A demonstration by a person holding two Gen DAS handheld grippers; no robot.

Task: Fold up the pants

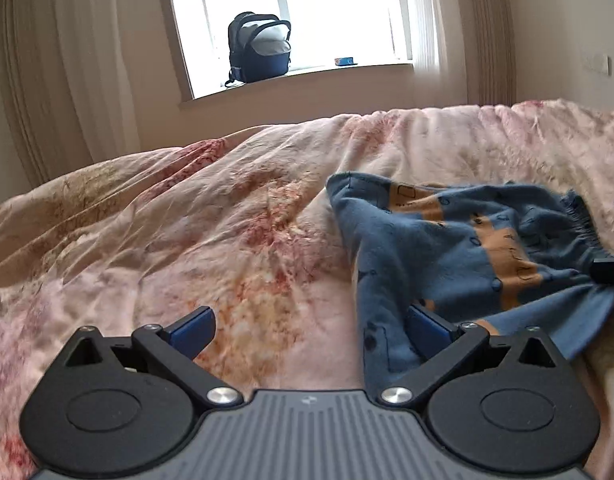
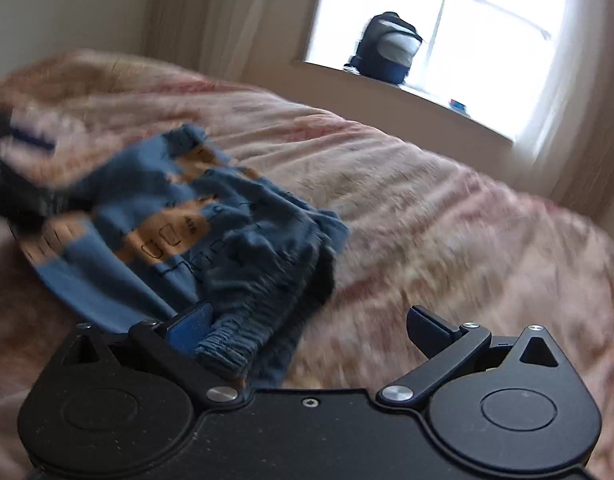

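Small blue pants with orange patches [image 1: 459, 248] lie bunched on the pink floral bedspread [image 1: 227, 232]. My left gripper [image 1: 311, 330] is open over the bedspread, its right finger [image 1: 427, 328] touching the pants' left edge. In the right wrist view the pants [image 2: 195, 236] lie crumpled at left, elastic waistband nearest. My right gripper [image 2: 307, 332] is open, its left finger [image 2: 191, 328] against the waistband, its right finger over bare bedspread. The right gripper's tip shows at the left wrist view's right edge [image 1: 611, 270]. The left gripper shows blurred at far left in the right wrist view [image 2: 11, 184].
A dark backpack [image 1: 259, 48] stands on the windowsill behind the bed, with a small blue item [image 1: 345, 61] beside it. Curtains hang on both sides of the window. The bedspread [image 2: 447, 208] stretches wide to the right of the pants.
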